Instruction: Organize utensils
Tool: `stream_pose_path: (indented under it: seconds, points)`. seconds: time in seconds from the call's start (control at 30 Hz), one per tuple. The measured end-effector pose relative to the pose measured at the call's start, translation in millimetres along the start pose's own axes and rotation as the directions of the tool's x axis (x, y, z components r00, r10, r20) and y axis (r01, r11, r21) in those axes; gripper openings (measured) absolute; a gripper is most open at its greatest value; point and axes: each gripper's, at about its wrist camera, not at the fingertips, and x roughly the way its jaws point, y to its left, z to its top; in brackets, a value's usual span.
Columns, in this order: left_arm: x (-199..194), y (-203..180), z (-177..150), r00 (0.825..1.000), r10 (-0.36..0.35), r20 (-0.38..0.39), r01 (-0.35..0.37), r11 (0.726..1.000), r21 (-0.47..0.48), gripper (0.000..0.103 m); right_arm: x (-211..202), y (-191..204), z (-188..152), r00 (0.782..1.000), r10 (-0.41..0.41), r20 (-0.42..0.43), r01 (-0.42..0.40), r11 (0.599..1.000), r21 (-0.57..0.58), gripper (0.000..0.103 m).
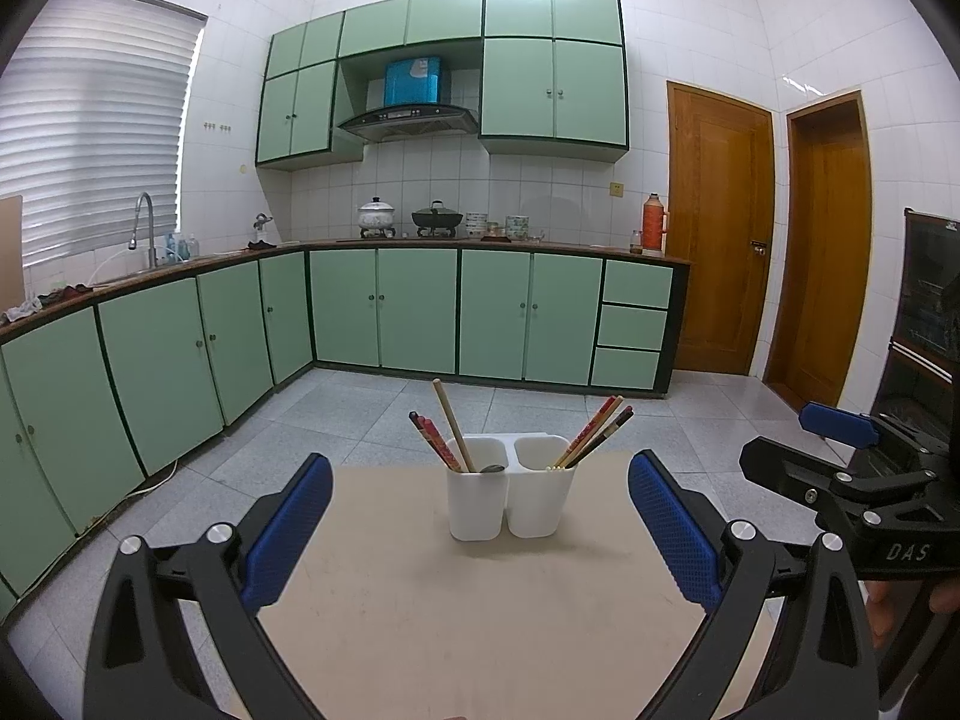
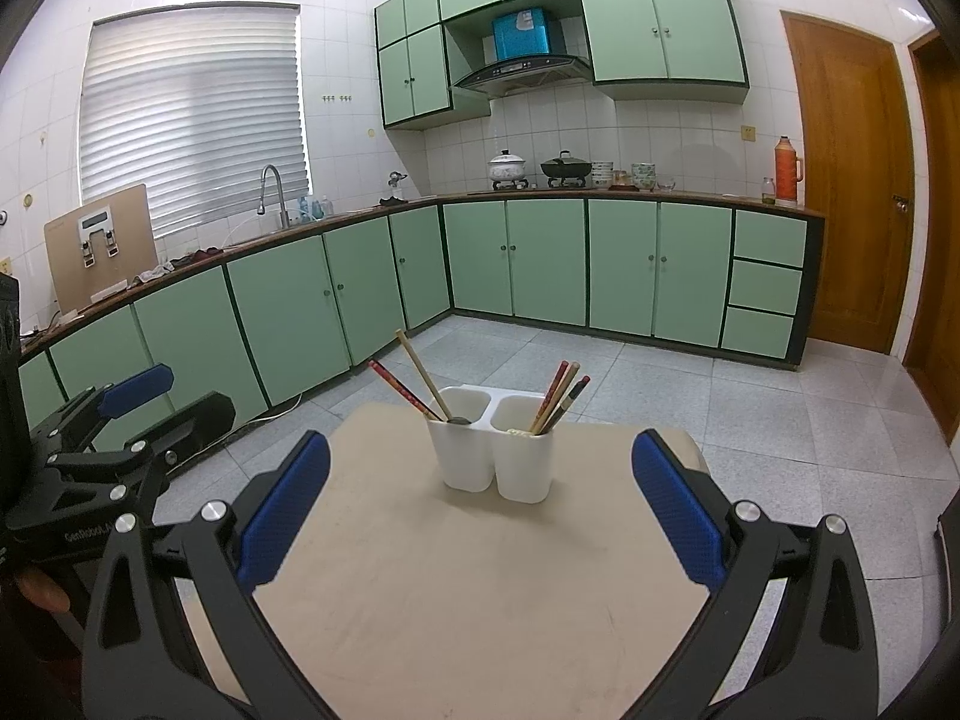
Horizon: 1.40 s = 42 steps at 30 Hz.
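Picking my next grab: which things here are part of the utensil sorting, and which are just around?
Job: white two-cup holder, chopsticks in left cup, chopsticks in right cup, spoon.
Just around: pots on stove, orange thermos, faucet.

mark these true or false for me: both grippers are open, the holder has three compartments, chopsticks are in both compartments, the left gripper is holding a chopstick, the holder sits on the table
1. Both grippers are open. True: the left gripper and right gripper hold nothing.
2. The holder has three compartments. False: the white holder shows two.
3. Chopsticks stand in both compartments. True: left chopsticks, right chopsticks.
4. The left gripper holds a chopstick. False: it is empty.
5. The holder sits on the table. True: it stands upright on the beige table.
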Motion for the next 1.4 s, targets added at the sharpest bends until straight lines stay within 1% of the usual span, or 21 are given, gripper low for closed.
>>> stream_pose_path:
  seconds: [1.4]
  points:
    - [2.3, -0.7, -3.0, 1.000, -0.006, -0.011, 0.007, 1.000, 0.002, 0.097, 6.5, -3.1, -5.8, 1.000, -0.006, -0.009, 0.006, 1.000, 0.009, 0.098]
